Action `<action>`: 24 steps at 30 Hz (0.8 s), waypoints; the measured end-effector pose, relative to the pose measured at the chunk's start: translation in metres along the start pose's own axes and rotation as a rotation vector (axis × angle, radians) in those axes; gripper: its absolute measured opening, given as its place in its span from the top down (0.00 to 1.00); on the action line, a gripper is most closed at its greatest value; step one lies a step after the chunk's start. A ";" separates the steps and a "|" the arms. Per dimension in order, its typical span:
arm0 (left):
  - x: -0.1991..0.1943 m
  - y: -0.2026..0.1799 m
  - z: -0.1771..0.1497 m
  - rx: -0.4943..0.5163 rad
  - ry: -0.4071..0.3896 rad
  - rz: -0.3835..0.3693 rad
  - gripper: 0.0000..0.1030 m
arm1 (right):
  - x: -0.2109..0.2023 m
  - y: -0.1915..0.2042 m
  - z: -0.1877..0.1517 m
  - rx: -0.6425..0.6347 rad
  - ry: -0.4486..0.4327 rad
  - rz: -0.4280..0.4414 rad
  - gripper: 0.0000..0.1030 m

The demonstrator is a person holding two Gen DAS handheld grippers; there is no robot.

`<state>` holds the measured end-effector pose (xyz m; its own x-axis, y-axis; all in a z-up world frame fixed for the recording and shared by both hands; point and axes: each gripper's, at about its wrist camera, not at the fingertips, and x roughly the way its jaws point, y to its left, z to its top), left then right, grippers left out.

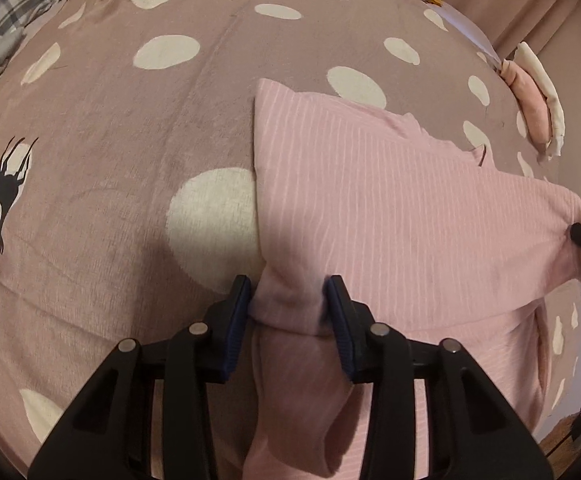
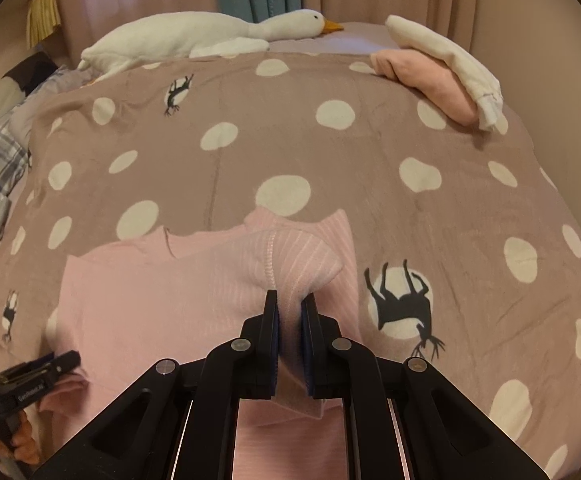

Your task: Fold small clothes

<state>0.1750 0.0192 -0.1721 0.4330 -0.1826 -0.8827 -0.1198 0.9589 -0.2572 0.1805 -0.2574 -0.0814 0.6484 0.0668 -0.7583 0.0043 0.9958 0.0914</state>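
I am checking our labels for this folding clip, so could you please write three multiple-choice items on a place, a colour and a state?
1. Where does the toy goose lie?
A. at the bed's far edge
B. on the pink garment
C. on the floor

2. What colour is the garment being folded?
A. blue
B. pink
C. green

3. How does the right gripper stand?
A. wide open and empty
B. shut on the garment
C. out of view

Answers:
1 A, it lies beyond the spotted blanket.
2 B, its ribbed cloth is pink.
3 B, cloth is pinched between its narrow jaws.
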 end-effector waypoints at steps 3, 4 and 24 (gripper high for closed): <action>0.002 0.000 0.000 0.002 -0.008 0.006 0.60 | 0.005 -0.006 -0.003 0.016 0.018 0.002 0.90; 0.002 -0.001 -0.001 0.003 -0.011 0.010 0.60 | 0.008 -0.008 -0.004 0.021 0.026 0.002 0.90; 0.004 -0.002 -0.001 0.004 -0.025 0.015 0.59 | 0.048 -0.038 -0.030 0.108 0.139 -0.002 0.90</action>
<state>0.1755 0.0166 -0.1756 0.4531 -0.1632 -0.8764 -0.1226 0.9624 -0.2425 0.1888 -0.2901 -0.1405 0.5366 0.0804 -0.8400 0.0922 0.9839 0.1531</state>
